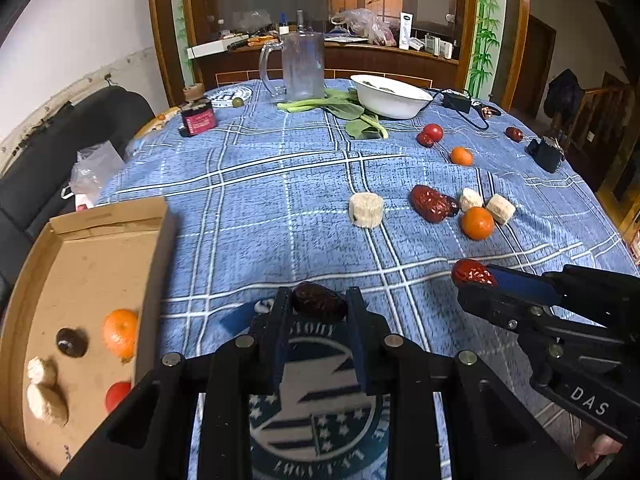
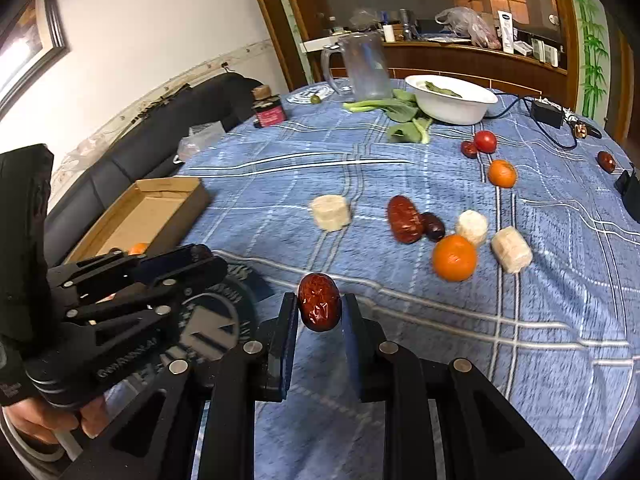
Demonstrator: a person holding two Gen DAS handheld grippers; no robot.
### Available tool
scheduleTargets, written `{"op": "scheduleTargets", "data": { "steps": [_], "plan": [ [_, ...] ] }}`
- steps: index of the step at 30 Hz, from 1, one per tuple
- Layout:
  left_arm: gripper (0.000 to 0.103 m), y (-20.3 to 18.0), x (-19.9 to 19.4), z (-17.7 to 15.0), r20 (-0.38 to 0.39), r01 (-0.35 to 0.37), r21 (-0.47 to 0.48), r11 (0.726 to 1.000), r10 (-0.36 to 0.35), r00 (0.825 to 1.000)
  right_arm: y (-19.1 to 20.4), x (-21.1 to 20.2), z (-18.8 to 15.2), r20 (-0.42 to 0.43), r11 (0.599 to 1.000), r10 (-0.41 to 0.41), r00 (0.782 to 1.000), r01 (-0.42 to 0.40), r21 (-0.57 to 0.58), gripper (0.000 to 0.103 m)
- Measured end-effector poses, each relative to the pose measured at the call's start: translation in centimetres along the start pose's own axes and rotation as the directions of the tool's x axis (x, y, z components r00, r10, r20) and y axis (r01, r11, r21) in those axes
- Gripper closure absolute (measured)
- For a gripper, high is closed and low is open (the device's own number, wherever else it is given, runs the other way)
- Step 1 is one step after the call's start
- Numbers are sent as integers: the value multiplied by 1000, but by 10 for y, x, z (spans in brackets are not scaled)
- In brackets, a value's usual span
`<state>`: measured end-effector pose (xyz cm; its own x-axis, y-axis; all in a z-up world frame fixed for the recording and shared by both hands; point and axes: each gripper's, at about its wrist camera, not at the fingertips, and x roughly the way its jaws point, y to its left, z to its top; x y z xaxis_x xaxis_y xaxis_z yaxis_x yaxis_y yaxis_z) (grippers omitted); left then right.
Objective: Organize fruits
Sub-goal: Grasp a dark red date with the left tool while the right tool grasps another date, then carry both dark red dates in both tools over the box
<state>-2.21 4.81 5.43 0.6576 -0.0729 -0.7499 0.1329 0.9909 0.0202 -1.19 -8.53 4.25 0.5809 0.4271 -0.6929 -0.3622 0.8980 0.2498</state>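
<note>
My left gripper is shut on a dark brown date, held above the blue plaid cloth, right of the cardboard box. My right gripper is shut on a red date; it also shows in the left wrist view. The box holds an orange, a dark round fruit, a red fruit and two pale cylinders. On the cloth lie a large red date, an orange, pale cylinders, a tomato and another orange.
A glass pitcher, green leaves and a white bowl stand at the far side. A red jar is far left, a power adapter and cable far right. A round printed mat lies under my left gripper. A black sofa runs along the left.
</note>
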Motion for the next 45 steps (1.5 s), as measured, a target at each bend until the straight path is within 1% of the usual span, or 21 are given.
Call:
{"op": "scheduleTargets", "data": {
  "steps": [9, 19, 28, 45],
  "plan": [
    [77, 15, -28, -16, 41, -42, -9, 999, 42, 998, 30, -5, -9, 1, 1000, 23, 1000, -23, -18, 79],
    [77, 36, -45, -25, 61, -86, -24, 996, 87, 994, 61, -3, -11, 0, 997, 46, 999, -45, -56, 78],
    [77, 55, -53, -30, 63, -110, -44, 993, 113, 992, 84, 3, -8, -13, 993, 64, 998, -65, -94, 78],
    [77, 104, -65, -43, 55, -162, -103, 981, 169, 984, 131, 22, 3, -43, 978, 108, 993, -114, -174, 78]
  ]
}}
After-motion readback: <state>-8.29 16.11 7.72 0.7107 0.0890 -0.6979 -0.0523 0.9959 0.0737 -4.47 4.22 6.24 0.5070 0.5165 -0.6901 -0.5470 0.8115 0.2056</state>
